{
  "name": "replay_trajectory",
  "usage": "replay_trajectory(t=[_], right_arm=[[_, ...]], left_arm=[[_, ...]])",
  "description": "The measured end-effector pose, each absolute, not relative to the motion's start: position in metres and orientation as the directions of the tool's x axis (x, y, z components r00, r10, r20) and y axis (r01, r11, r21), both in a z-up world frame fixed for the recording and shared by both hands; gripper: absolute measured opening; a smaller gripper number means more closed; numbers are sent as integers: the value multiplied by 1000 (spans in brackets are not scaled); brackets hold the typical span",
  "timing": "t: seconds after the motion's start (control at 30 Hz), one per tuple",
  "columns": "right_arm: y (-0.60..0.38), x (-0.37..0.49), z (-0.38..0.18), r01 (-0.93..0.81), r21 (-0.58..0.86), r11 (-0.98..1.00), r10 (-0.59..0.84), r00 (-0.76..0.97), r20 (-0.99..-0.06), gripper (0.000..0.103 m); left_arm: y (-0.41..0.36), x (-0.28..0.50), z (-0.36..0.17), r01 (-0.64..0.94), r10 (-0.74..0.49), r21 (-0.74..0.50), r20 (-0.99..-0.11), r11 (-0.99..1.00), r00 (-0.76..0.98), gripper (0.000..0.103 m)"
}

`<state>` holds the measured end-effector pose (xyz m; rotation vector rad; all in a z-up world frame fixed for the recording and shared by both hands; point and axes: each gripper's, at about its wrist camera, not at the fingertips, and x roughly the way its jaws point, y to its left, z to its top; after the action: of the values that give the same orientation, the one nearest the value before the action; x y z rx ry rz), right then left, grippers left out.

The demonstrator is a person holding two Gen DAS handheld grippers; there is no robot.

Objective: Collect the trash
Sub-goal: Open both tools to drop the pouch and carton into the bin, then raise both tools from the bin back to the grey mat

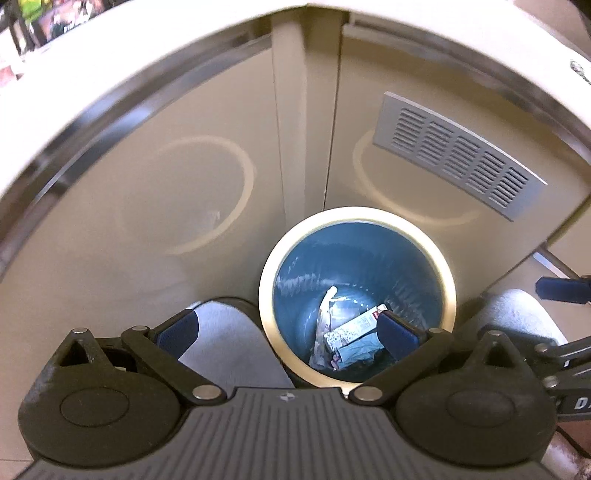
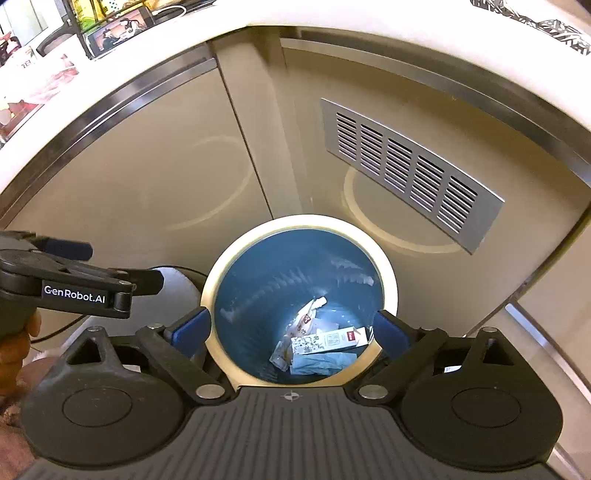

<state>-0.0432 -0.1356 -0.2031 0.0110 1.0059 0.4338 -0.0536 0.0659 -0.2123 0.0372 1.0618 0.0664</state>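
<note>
A round bin with a cream rim and blue inside stands on the floor against beige cabinet doors; it also shows in the right wrist view. Trash lies at its bottom: a small white carton, wrappers and crumpled blue paper. My left gripper is open and empty above the bin's left side. My right gripper is open and empty, straddling the bin's mouth. The left gripper shows at the left of the right wrist view.
Beige cabinet doors with a grey vent grille stand behind the bin, under a white countertop edge. Light grey slippers flank the bin. Clutter sits on the counter's far left.
</note>
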Motion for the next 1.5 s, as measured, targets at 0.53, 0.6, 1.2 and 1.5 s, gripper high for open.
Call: replay_trajectory(t=[0.53, 0.6, 1.2, 1.5], right_arm=[[-147, -65, -204, -301, 234, 925, 361, 493, -792, 97], [-147, -65, -204, -303, 234, 924, 362, 492, -792, 97], [-169, -61, -127, -340, 186, 922, 378, 686, -621, 97], [-207, -8, -51, -292, 32, 956, 283, 886, -367, 103]], left_arm=[[54, -67, -190, -22, 66, 64, -834, 998, 548, 103], [53, -65, -188, -21, 66, 65, -832, 998, 551, 103], [47, -54, -137, -55, 66, 40, -779, 998, 623, 103], [43, -29, -93, -77, 93, 55, -708, 996, 700, 103]])
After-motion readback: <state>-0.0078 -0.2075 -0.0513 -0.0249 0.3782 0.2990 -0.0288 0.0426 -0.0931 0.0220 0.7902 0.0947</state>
